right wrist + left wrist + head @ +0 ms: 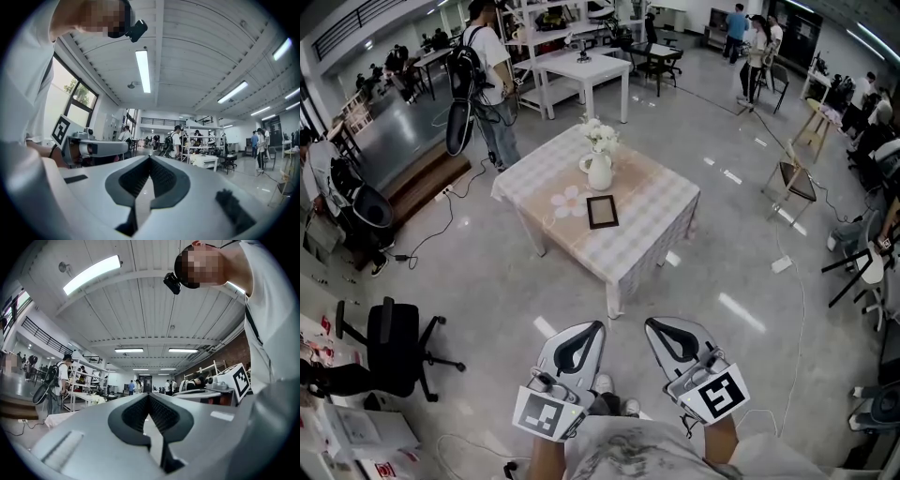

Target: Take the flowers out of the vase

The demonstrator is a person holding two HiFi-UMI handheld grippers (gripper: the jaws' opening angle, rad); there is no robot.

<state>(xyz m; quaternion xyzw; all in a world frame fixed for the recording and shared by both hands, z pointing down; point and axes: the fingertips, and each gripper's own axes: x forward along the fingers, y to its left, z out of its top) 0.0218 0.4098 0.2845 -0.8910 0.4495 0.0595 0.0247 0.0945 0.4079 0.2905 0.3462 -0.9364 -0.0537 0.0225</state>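
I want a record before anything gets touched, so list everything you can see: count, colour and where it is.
table: one, pale checked cloth, middle of the floor
vase: one, white, far side of the table
flowers: one bunch, white, standing in the vase
picture frame: one, dark, flat near the table's middle
flower-shaped mat: one, pale pink, left of the frame
office chair: one, black, floor at lower left
white table: one, far back
person with backpack: one, white shirt, beyond the table
left gripper: one, pale grey, jaws shut, empty
right gripper: one, pale grey, jaws shut, empty
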